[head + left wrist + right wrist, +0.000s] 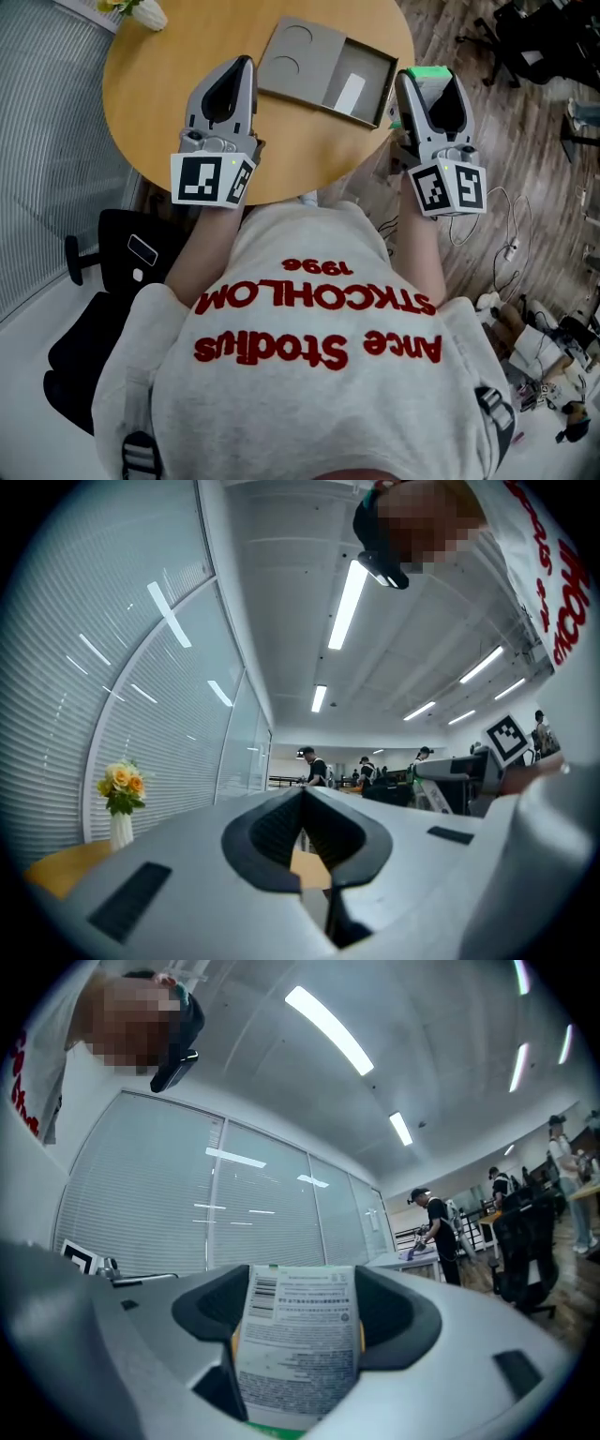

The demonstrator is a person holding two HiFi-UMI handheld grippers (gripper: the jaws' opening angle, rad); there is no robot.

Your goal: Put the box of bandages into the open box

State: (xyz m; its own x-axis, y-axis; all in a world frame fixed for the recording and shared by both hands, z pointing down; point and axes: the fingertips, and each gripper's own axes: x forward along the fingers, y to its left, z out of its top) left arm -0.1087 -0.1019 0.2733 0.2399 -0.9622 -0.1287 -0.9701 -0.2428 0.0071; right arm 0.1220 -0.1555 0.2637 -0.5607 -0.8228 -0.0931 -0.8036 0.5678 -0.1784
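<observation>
Reaches both forearms [422, 253] straight forward from the grey sweatshirt [309, 375], one gripper in each hand. Holds the left gripper [246, 67] over the near part of the round table [159, 112], about level, tips pointing away from the body. Presses its jaws together, with nothing between them. Holds the right gripper [427, 82] alongside at much the same reach, at the table's right edge, also about level and pointing away. Clamps its jaws on the box of bandages [295, 1354], one jaw on each side, the white printed face turned toward the gripper's camera and a green face showing from above near the tips. Has the open box [300, 80] lying flat on the table between the two pairs of jaws: lid half with two round marks just right of the left tips, tray half with a white card [350, 92] just left of the right tips. Carries the box of bandages near that tray half, outside it. Shows a vase of flowers [120, 803] ahead and left of the left jaws, at the table's far edge.
</observation>
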